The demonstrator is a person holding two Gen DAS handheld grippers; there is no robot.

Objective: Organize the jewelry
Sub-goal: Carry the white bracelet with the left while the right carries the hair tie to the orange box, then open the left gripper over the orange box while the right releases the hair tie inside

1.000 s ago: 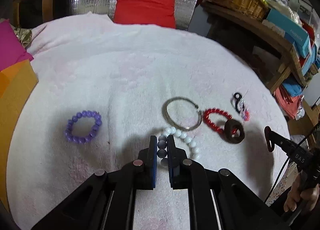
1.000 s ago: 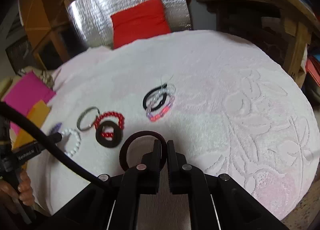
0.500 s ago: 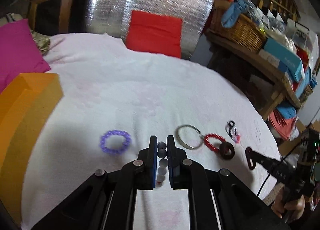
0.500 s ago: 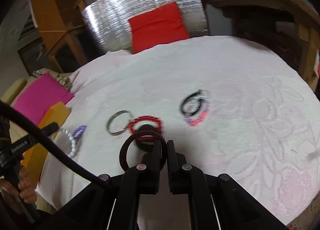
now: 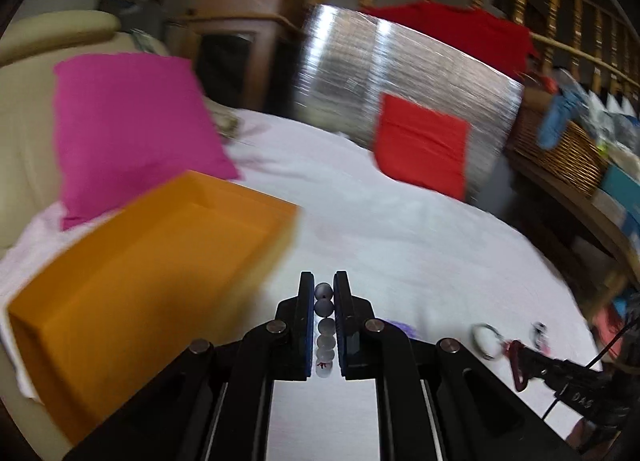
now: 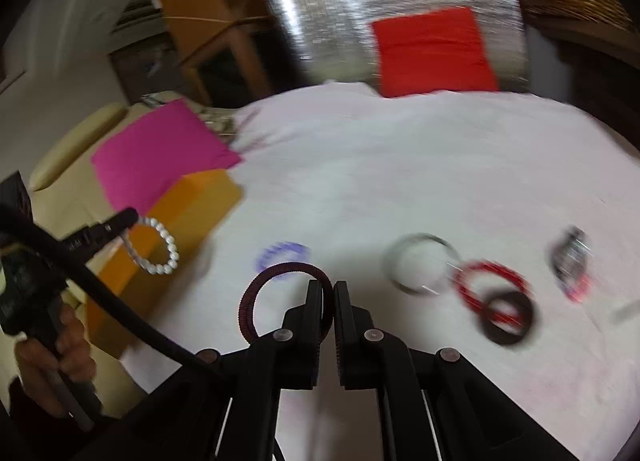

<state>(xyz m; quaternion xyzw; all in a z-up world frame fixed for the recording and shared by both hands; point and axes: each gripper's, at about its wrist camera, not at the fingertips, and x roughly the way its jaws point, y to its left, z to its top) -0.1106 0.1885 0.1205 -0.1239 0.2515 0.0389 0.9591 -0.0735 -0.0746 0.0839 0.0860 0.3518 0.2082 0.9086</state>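
White cloth (image 6: 400,165) covers round table. Orange box (image 5: 132,277) at left edge. Left gripper (image 5: 324,297) clamped on pearl bracelet (image 6: 158,247), lifted beside box. Right gripper (image 6: 328,301) clamped on dark ring (image 6: 280,293), above cloth.

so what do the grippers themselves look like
Both grippers, left gripper and right gripper, are matte black, with two flat parallel fingers on angular linkage arms joined by round silver pivot pins. The left one's fingers have blue inner edges. A thick black cable and white lettering show on the left gripper's body.
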